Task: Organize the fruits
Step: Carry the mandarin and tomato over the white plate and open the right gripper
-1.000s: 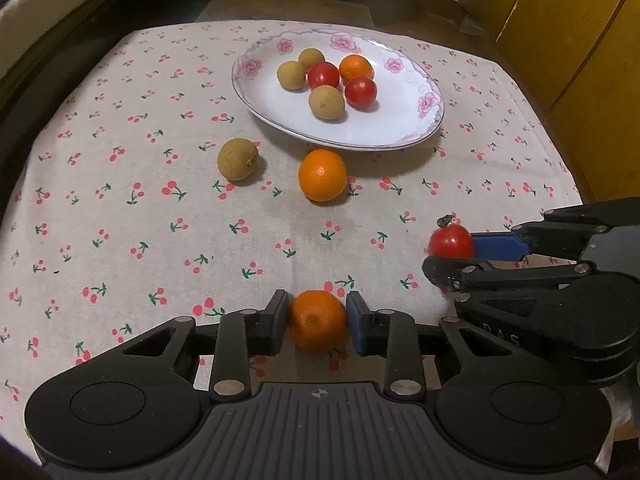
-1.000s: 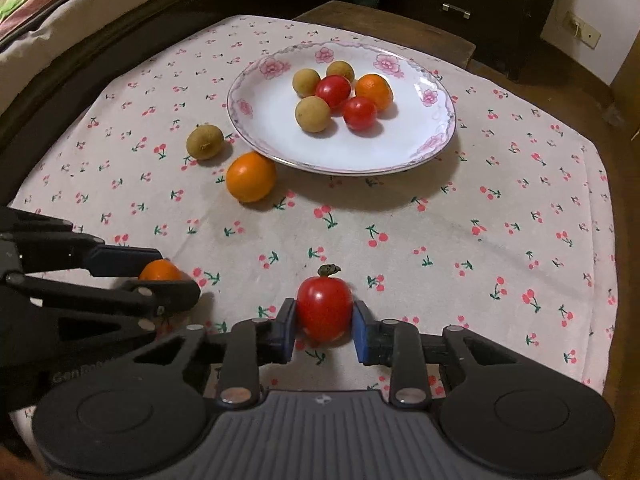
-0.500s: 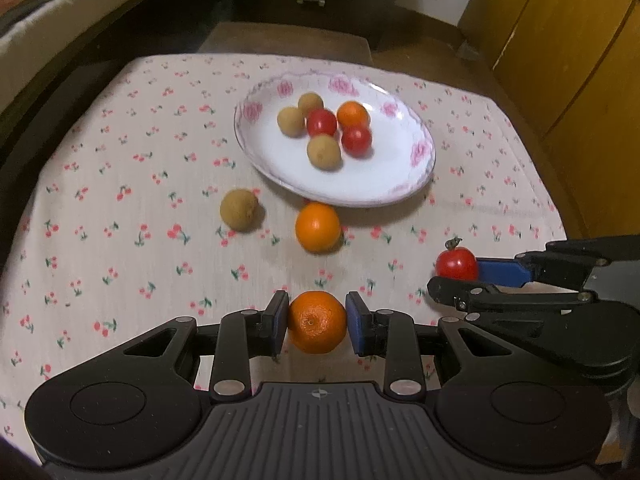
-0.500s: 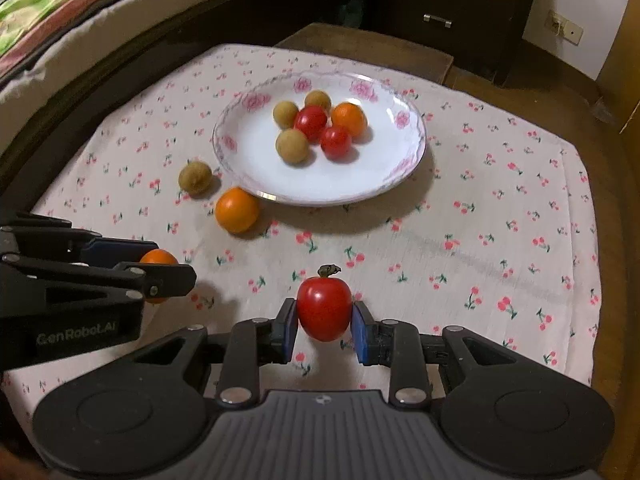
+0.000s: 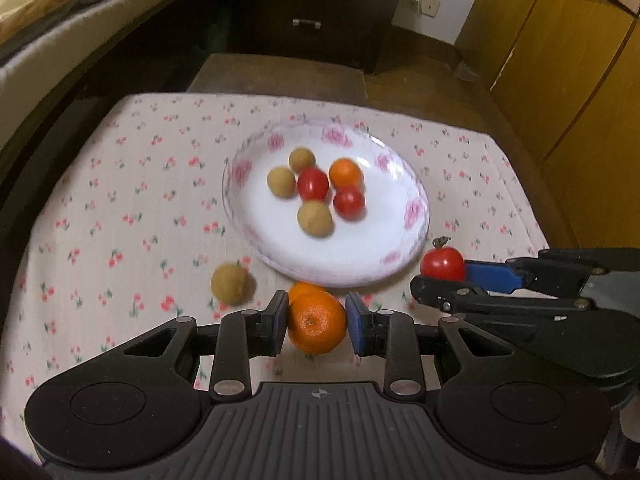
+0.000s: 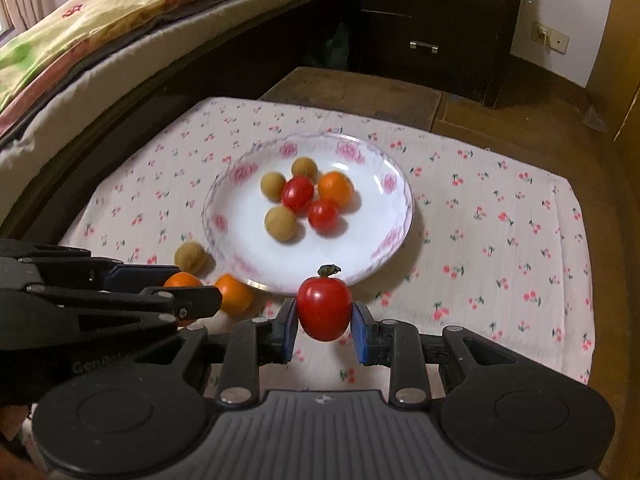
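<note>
My left gripper (image 5: 317, 326) is shut on a small orange (image 5: 317, 323), held above the cloth just short of the plate. My right gripper (image 6: 324, 314) is shut on a red tomato (image 6: 324, 308) with a dry stem, also lifted, near the plate's front rim. The white floral plate (image 5: 352, 258) (image 6: 248, 264) holds three brown longans, two tomatoes and one orange. On the cloth lie a loose longan (image 5: 233, 283) (image 6: 191, 257) and a second orange (image 6: 234, 294), which in the left wrist view (image 5: 302, 289) peeks out behind the held one.
A cherry-print cloth (image 5: 120, 208) covers the low table. A bed (image 6: 100, 40) runs along the left, a dark drawer chest (image 6: 432, 20) stands behind, wooden cupboards (image 5: 560, 60) at the right. A wooden stool top (image 5: 280, 76) borders the table's far edge.
Both grippers have risen with their fruit and tipped up, so the table looks smaller and more of the room shows. The plate and loose fruit stayed where they were.
</note>
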A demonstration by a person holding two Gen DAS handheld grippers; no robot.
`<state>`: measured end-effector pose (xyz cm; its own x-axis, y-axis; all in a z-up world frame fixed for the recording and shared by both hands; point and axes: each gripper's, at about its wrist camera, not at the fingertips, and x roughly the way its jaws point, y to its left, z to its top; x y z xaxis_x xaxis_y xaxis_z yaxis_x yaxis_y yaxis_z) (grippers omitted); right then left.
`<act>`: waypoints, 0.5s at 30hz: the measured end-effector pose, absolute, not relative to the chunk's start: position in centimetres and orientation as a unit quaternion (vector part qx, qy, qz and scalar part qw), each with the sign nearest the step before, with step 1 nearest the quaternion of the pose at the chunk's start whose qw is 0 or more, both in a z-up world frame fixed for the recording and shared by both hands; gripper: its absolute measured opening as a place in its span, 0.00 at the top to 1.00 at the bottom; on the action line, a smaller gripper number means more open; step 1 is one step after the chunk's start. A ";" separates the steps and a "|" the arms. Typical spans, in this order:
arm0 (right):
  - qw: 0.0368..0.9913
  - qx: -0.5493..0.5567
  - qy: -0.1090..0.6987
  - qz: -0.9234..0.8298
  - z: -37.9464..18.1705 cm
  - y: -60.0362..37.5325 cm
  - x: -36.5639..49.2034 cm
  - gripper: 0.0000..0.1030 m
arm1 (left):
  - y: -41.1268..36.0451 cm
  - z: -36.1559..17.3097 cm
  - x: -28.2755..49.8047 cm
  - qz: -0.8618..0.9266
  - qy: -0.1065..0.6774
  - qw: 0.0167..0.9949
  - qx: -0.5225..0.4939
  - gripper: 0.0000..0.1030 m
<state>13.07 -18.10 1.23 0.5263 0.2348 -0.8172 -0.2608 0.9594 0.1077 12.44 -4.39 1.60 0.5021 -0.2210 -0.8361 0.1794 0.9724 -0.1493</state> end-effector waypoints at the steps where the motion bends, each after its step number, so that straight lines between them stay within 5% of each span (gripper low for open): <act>1: 0.874 -0.013 0.465 0.141 1.2 -18.1 13.4 0.71 | -4.5 1.6 12.8 -0.115 0.485 0.867 -0.020 0.62; 15: 0.875 0.011 0.467 0.128 0.4 -19.0 18.0 0.71 | -5.3 0.7 17.2 -0.101 0.488 0.867 -0.016 0.62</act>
